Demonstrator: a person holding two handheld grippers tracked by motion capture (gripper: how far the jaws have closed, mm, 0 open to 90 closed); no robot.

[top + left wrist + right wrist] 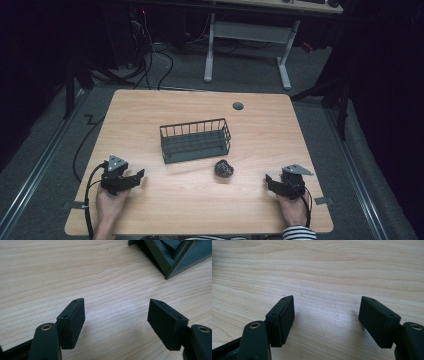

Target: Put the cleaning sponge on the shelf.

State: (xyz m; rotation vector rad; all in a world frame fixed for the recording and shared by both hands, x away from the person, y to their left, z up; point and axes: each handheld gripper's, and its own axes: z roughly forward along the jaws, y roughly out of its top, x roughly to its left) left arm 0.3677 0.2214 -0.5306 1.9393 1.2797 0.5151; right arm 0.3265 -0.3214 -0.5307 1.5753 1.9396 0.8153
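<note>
A dark wire basket (195, 140) stands at the middle of the wooden table (150, 110); a corner of the basket (175, 255) shows at the top right of the left gripper view. A small dark crumpled lump (224, 168) lies just in front of the basket's right end. My left gripper (139, 175) rests low at the near left, jaws pointing right, open (116, 315) over bare wood. At the near right my right gripper (269, 179) points left toward the lump and stands a hand's width short of it. It is open (327, 315) with nothing between its pads.
A round dark grommet (238, 106) sits in the far right part of the tabletop. Beyond the table stand a white-legged desk (250, 35) and loose cables (165, 60) on the grey floor. A hand and forearm hold each gripper at the near edge.
</note>
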